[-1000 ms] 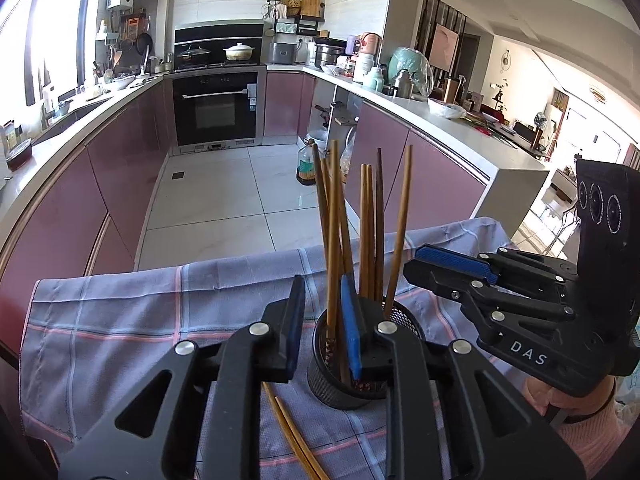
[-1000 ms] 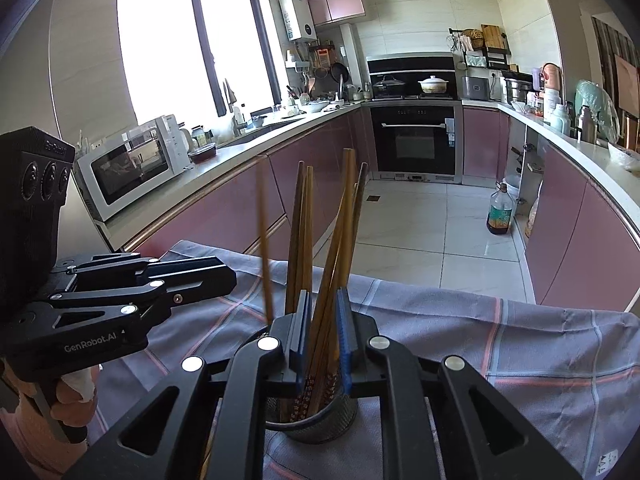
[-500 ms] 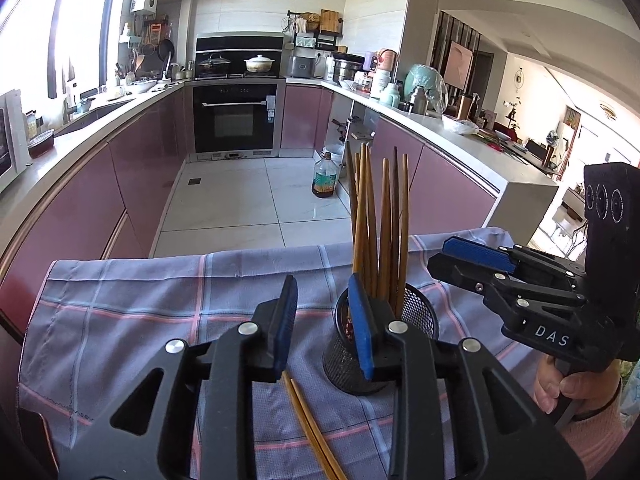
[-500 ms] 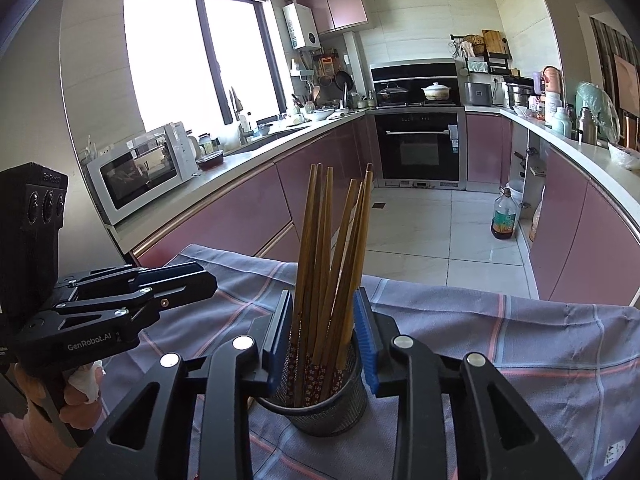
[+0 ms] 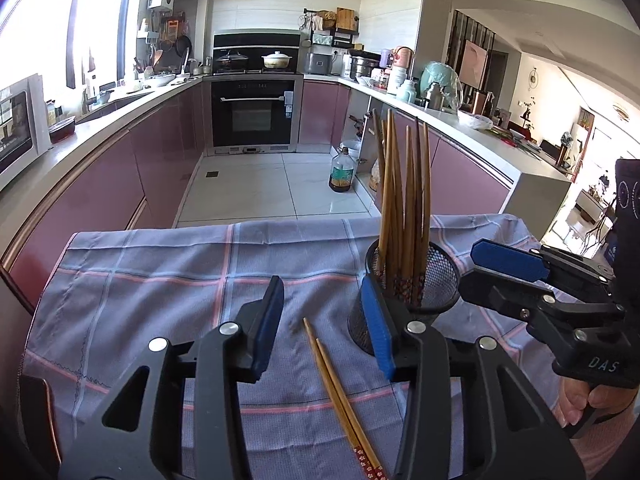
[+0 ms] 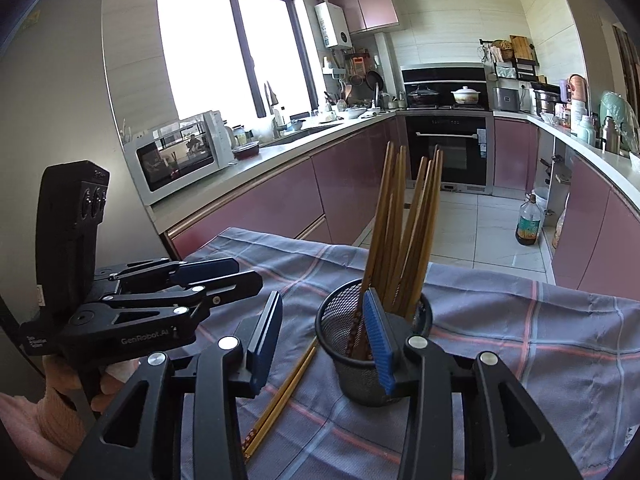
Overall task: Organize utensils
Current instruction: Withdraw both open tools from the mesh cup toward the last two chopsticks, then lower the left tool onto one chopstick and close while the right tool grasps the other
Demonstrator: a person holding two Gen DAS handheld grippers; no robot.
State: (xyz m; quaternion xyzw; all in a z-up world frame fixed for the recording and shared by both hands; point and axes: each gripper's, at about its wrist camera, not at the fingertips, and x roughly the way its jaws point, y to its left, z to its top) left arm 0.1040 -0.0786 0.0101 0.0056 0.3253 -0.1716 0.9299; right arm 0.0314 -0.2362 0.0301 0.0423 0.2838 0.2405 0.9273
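Left gripper [image 5: 322, 328] and right gripper [image 6: 322, 336] are both opening empty, so the left should be straddling the loose chopsticks [image 5: 340, 396] beside the mesh holder [image 5: 416, 284] squarely, closing low.

Holder and loose chopsticks on the cloth

A cloth [image 5: 160, 280] covers the table; on it a mesh holder [image 5: 434, 280] stands at about 1 o'clock from the left wrist camera, with a bunch of chopsticks [image 5: 404, 200] standing in it. A loose pair [image 5: 340, 392] lies flat on the cloth at the holder's 7 o'clock, just beside its base. Behind the table, at 12 o'clock, are floor and an oven [image 5: 254, 112]; counters run along both sides.
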